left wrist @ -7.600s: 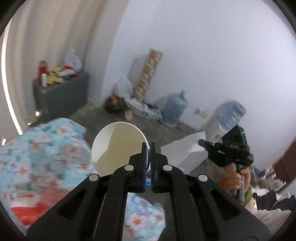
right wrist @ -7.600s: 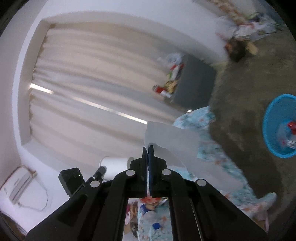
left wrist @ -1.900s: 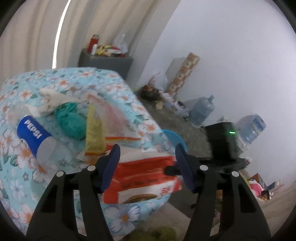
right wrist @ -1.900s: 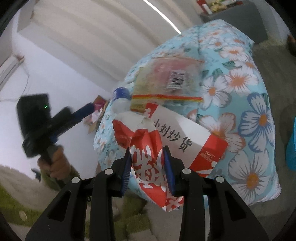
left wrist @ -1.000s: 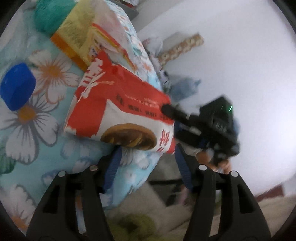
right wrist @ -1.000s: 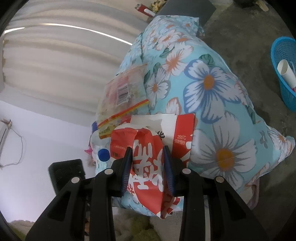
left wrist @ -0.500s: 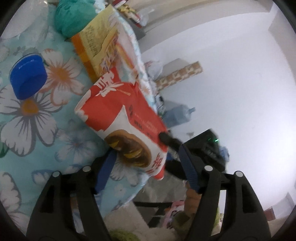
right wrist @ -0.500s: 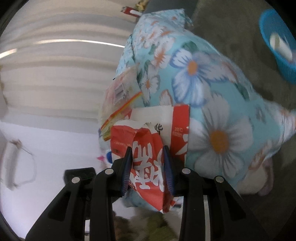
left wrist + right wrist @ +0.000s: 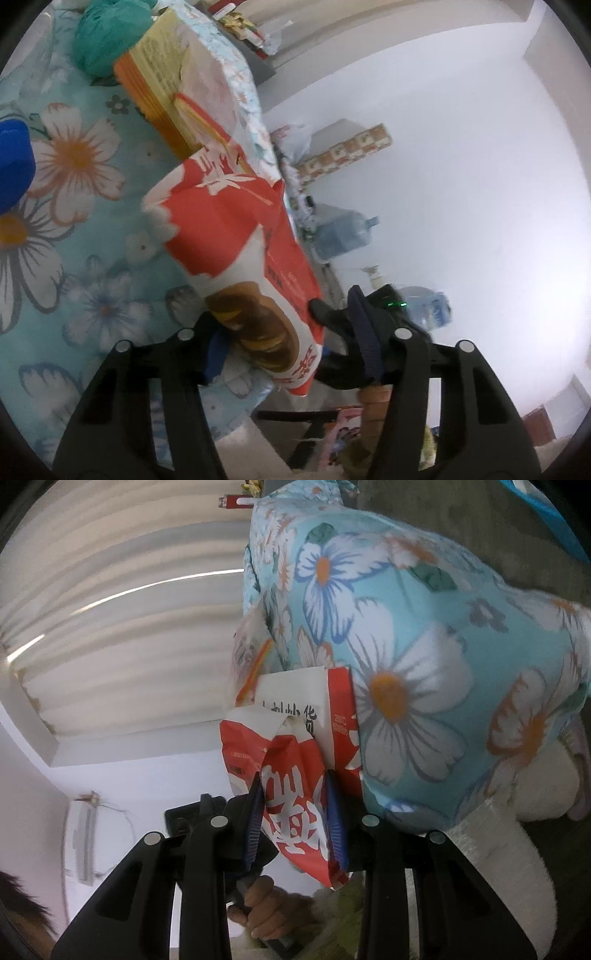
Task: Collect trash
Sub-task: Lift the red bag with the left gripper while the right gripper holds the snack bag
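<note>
A red and white snack bag (image 9: 236,258) lies at the edge of the table with the blue floral cloth (image 9: 74,236). My right gripper (image 9: 295,823) is shut on one end of this snack bag (image 9: 295,805). My left gripper (image 9: 288,347) is open, its fingers on either side of the bag's other end. The right gripper's tip (image 9: 321,310) shows in the left wrist view, touching the bag. A yellow and clear wrapper (image 9: 173,88), a teal crumpled bag (image 9: 107,40) and a blue bottle cap (image 9: 11,166) lie further on the cloth.
Water jugs (image 9: 343,236) and a patterned roll (image 9: 343,151) stand by the white wall. A blue bin rim (image 9: 554,513) shows on the floor at the top right of the right wrist view. Curtains (image 9: 110,609) hang behind the table.
The left gripper has moved in closer so the bag's end sits between its open fingers. The right gripper still holds the bag and has tilted, with the blue bin sliding out of view.
</note>
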Demonstrator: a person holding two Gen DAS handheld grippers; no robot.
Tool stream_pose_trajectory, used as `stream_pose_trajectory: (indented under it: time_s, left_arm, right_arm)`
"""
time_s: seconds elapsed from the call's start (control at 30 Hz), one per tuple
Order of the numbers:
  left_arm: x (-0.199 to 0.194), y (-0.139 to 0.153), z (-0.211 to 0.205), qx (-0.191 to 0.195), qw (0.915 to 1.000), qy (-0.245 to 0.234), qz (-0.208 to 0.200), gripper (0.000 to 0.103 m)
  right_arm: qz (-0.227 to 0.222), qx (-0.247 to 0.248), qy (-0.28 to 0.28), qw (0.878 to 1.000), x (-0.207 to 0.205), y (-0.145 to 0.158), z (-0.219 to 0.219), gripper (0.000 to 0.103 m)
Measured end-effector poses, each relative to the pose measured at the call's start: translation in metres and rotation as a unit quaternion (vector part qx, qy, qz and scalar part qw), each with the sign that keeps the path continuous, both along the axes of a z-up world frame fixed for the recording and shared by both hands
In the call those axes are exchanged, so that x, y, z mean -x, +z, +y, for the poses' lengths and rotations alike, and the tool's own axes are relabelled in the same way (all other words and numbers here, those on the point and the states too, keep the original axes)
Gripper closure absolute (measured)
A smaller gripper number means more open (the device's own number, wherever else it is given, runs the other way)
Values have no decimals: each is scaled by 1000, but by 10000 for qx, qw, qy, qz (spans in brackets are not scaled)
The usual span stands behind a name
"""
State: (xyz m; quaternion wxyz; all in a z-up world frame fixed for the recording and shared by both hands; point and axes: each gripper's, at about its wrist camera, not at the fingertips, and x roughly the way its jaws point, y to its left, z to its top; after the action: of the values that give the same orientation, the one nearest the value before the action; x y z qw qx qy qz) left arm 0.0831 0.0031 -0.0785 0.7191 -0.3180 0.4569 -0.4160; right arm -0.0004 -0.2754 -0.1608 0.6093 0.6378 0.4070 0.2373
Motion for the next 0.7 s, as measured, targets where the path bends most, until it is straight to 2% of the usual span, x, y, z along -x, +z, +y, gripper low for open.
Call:
stream_pose_trajectory:
  time_s: [0.23, 0.4, 0.57, 0.7]
  left_arm:
    - [-6, -11, -5, -281, 9995, 43, 123, 75]
    - [-3, -9, -3, -301, 9995, 11, 66, 79]
    - [-5, -13, 2, -218, 9997, -40, 131, 81]
    - [-6, -15, 8, -248, 9994, -62, 225, 81]
  right_arm:
    - [-1, -80, 98, 9999, 4, -4, 4, 72]
    - [-15, -66, 146, 9999, -5, -4, 5, 71]
    - [-61, 562, 288, 9980, -13, 12, 8, 66]
    - [-170, 1097, 172, 9937, -10, 29, -7, 55]
